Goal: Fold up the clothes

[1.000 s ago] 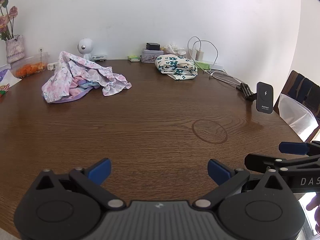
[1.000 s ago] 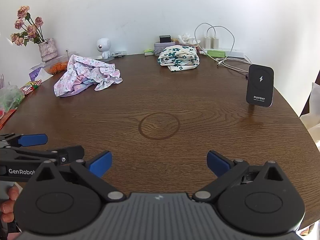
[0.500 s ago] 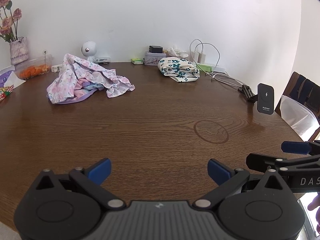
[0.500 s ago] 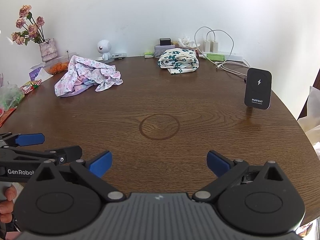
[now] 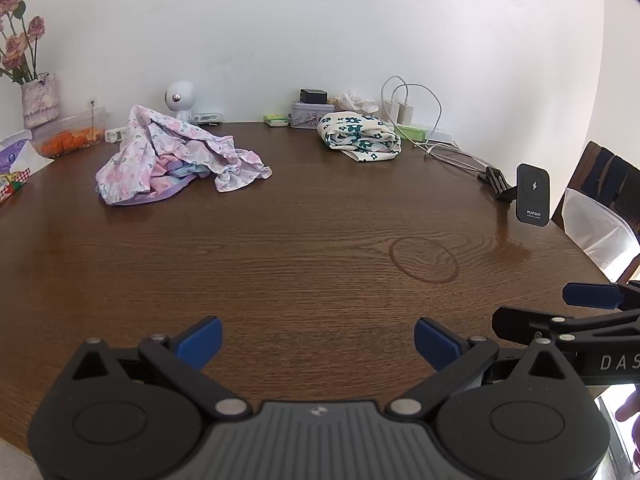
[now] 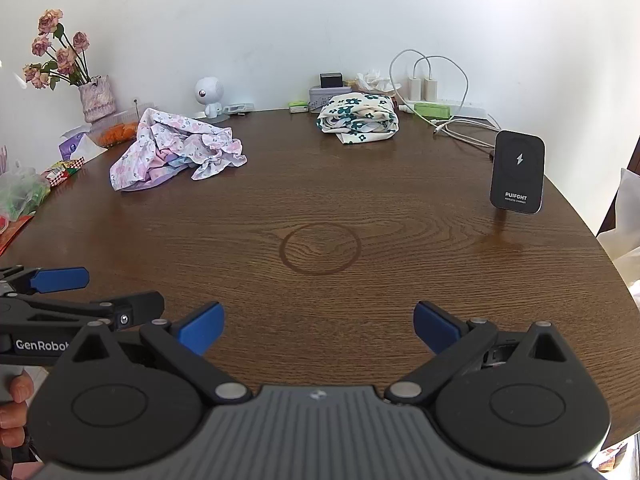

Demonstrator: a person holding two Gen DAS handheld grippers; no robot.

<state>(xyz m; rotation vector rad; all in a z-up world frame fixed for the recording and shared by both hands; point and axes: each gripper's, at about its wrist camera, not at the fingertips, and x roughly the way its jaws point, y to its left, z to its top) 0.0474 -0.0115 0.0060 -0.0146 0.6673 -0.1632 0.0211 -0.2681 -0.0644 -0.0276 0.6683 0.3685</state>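
Both my left fingers (image 5: 208, 339) and right fingers (image 6: 200, 328) hang released over the bench (image 5: 320, 240), pink floral garment (image 5: 176, 160) lying crumpled well beyond.

Left gripper (image 5: 318, 338), right gripper (image 6: 318, 326): agape

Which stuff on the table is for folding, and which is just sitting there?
For the folding:
crumpled pink flowery garment
bundled cream cloth with dark green flowers
open left gripper
open right gripper

Just lying about:
black wireless charger stand
small white round-headed camera
vase of dried roses
white chargers and cables
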